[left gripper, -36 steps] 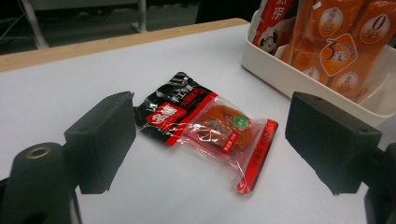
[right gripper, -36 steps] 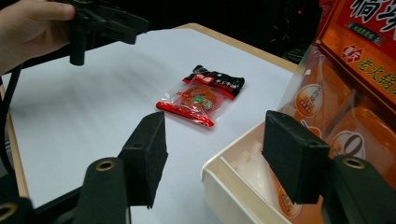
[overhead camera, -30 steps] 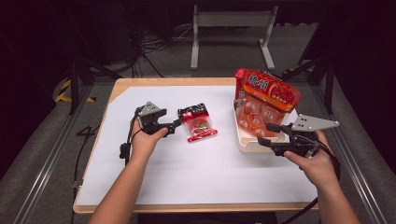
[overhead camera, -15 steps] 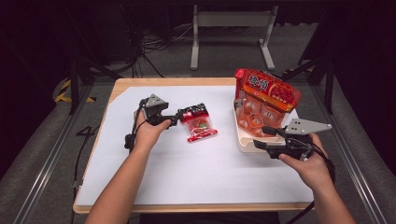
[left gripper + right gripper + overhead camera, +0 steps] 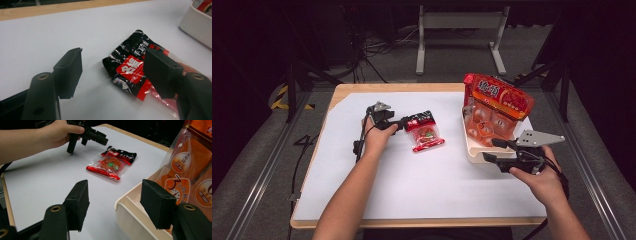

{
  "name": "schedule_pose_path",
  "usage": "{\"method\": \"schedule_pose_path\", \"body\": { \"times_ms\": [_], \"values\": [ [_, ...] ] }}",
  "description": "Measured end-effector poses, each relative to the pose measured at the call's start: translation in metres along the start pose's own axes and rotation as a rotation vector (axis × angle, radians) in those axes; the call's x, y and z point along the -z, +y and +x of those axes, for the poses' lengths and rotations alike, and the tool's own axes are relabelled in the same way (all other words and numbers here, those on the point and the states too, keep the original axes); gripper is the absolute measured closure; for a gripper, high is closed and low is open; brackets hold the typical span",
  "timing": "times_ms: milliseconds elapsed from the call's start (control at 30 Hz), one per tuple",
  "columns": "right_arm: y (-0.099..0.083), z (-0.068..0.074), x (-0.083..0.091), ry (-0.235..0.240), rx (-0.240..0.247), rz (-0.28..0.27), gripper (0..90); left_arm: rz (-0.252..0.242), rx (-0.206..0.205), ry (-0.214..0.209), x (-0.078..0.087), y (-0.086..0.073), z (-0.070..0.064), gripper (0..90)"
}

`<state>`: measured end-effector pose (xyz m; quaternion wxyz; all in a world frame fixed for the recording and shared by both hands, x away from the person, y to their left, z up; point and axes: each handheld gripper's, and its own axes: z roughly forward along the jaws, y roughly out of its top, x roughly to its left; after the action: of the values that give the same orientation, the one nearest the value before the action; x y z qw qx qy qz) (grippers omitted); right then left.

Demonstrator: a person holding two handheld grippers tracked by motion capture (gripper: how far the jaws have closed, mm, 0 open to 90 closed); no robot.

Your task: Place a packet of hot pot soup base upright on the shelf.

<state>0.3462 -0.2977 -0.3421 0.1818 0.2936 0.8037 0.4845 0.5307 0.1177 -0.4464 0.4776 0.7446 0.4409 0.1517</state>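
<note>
A small red, black and clear snack packet [image 5: 424, 133] lies flat on the white mat [image 5: 412, 190]. My left gripper [image 5: 404, 120] is open, its jaws just at the packet's black top edge [image 5: 130, 67], one jaw over the packet and one over bare mat. A white bin [image 5: 477, 150] at the right holds a big orange-red bag of wrapped snacks [image 5: 494, 112] standing upright. My right gripper [image 5: 493, 150] is open beside the bin's near corner [image 5: 130, 212], with nothing between its jaws. In the right gripper view the left hand [image 5: 57, 132] and the packet [image 5: 110, 165] lie farther off.
The mat covers a wooden table [image 5: 347, 92] whose edges border dark floor. Metal rails [image 5: 262, 165] run along both sides. A cable [image 5: 358, 145] trails from the left gripper. Bare mat stretches between the two hands and toward the front edge.
My left gripper has moved right, up to the packet's top edge. My right gripper has drawn back slightly toward the bin's near corner.
</note>
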Motion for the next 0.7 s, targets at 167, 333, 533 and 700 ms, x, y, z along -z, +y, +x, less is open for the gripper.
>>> {"method": "schedule_pose_path", "body": {
  "times_ms": [167, 333, 533, 700],
  "values": [
    [-0.004, -0.003, 0.001, -0.001, -0.011, 0.003, 40.2, 0.009, 0.035, 0.009, -0.006, -0.001, 0.001, 37.8],
    [-0.007, -0.004, -0.001, 0.007, -0.016, 0.012, 39.9, 0.089, 0.028, 0.011, -0.010, 0.007, 0.001, 43.0],
    [-0.008, -0.005, -0.002, 0.013, -0.019, 0.012, 39.5, 0.148, 0.018, 0.028, -0.016, 0.014, -0.001, 43.2],
    [-0.009, -0.004, -0.003, 0.021, -0.019, 0.015, 39.1, 0.192, 0.027, 0.029, -0.024, 0.013, 0.000, 42.2]
  ]
}}
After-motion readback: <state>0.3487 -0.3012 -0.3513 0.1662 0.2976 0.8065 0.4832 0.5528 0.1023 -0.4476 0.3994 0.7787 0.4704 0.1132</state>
